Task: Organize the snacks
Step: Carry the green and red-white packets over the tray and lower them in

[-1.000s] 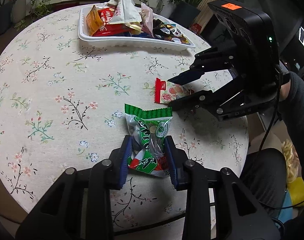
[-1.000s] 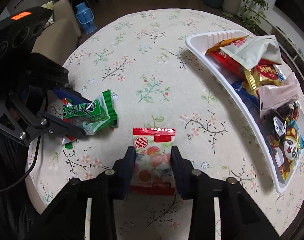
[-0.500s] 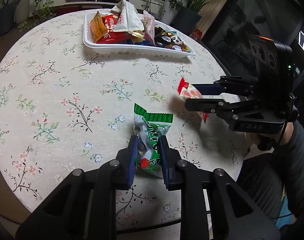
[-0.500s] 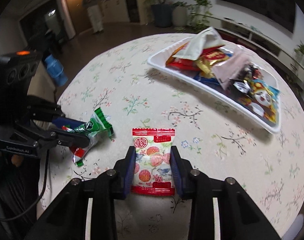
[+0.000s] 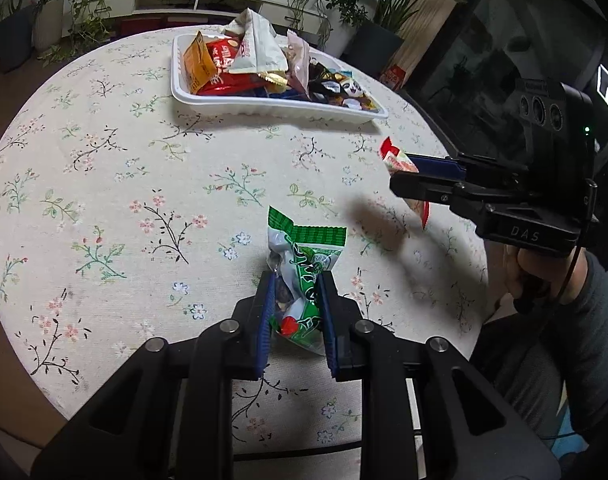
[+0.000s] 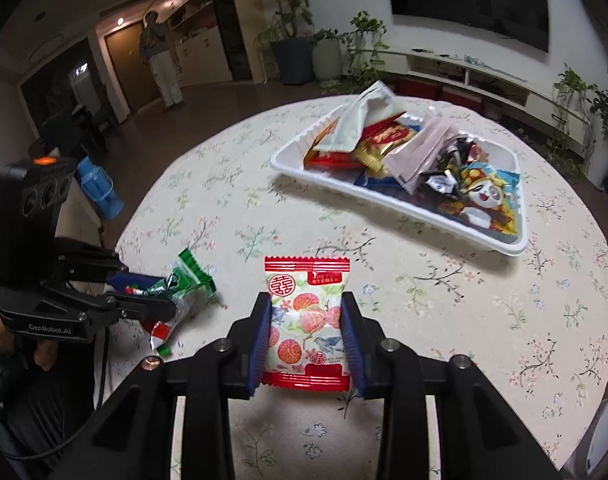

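My left gripper (image 5: 295, 292) is shut on a green and white snack packet (image 5: 304, 268), squeezing its lower half over the floral tablecloth (image 5: 143, 184). From the right wrist view the same packet (image 6: 183, 292) hangs from the left gripper (image 6: 151, 296), lifted slightly off the cloth. My right gripper (image 6: 306, 314) is shut on a red and white packet printed with fruit (image 6: 306, 320), held above the table. In the left wrist view that packet (image 5: 400, 164) sticks out edge-on from the right gripper (image 5: 404, 172). A white tray (image 5: 263, 110) holding several snacks sits at the far side.
The tray (image 6: 384, 200) holds several packets, red, white, pink and a panda-printed one. The round table's edge runs close under both grippers. A person stands far back by a doorway (image 6: 159, 60). Potted plants and a low shelf line the wall.
The left gripper has closed tight on the green packet. The right gripper has lifted the red and white packet off the table and rolled, so the tray now lies ahead of it.
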